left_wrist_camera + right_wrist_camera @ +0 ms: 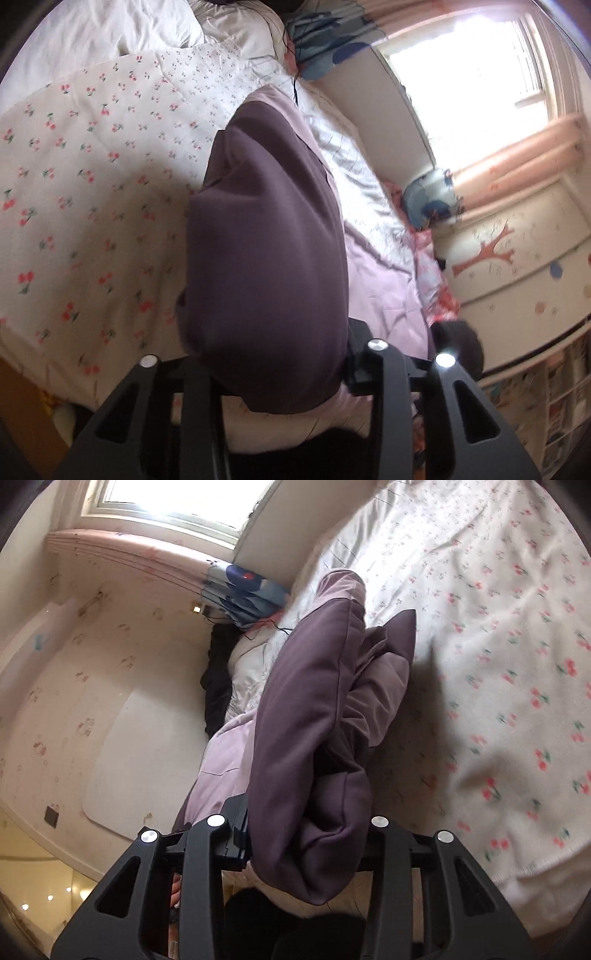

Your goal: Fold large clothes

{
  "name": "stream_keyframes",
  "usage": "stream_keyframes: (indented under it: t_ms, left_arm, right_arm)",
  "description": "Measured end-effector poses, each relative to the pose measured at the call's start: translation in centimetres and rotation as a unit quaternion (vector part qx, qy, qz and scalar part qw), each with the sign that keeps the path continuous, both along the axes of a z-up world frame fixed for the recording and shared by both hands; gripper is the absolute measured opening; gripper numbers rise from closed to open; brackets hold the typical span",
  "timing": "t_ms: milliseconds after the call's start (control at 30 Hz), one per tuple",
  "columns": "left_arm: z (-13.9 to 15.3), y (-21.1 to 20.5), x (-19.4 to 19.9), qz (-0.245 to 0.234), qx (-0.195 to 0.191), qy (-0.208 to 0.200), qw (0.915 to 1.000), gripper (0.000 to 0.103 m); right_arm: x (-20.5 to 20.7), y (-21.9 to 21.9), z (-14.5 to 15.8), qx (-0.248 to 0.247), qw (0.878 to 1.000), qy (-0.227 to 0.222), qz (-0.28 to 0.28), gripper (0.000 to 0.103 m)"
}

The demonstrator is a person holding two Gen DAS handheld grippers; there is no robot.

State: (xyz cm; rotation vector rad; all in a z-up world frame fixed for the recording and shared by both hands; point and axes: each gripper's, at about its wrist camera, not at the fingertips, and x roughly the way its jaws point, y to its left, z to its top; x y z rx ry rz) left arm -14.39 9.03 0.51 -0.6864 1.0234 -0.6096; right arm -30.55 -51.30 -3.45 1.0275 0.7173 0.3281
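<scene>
In the left wrist view, a purple garment [266, 236] is clamped between the fingers of the left gripper [275, 373] and is draped away over the cherry-print bedspread [92, 192]. In the right wrist view, bunched folds of the same garment [314, 720] are pinched by the right gripper [306, 853].

Between the black left gripper [280, 373] fingers hangs a dark purple garment [266, 258] with lilac panels; beyond it, a white bedspread [92, 184] printed with red cherries.
</scene>
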Motion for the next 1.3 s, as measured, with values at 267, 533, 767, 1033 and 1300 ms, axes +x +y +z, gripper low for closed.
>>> stream_keyframes:
  t_ms: [267, 533, 767, 1033, 1300]
  left_arm:
    - [-6.7, 2.1, -0.1, 0.056, -0.035, 0.062, 0.9958, 0.085]
    - [-6.2, 0.0, 0.6, 0.128, -0.035, 0.012, 0.9911, 0.092]
    - [-4.9, -0.7, 0.0, 0.123, 0.03, -0.022, 0.9916, 0.091]
    - [-4.2, -1.7, 0.1, 0.103, 0.06, -0.035, 0.9923, 0.091]
    - [-3.5, -3.1, -0.2, 0.117, 0.099, -0.053, 0.9868, 0.092]
  right_arm:
    - [-4.7, -3.2, -2.3, -0.039, 0.994, 0.066, -0.084, 0.057]
    - [6.9, 4.4, 8.3, -0.29, 0.957, -0.001, -0.027, 0.072]
    - [28.5, 13.2, 1.8, -0.408, 0.902, 0.091, 0.106, 0.081]
    - [28.9, 13.9, -0.7, -0.431, 0.884, 0.126, 0.129, 0.093]
    - [24.0, 17.6, -2.5, -0.489, 0.842, 0.088, 0.211, 0.096]
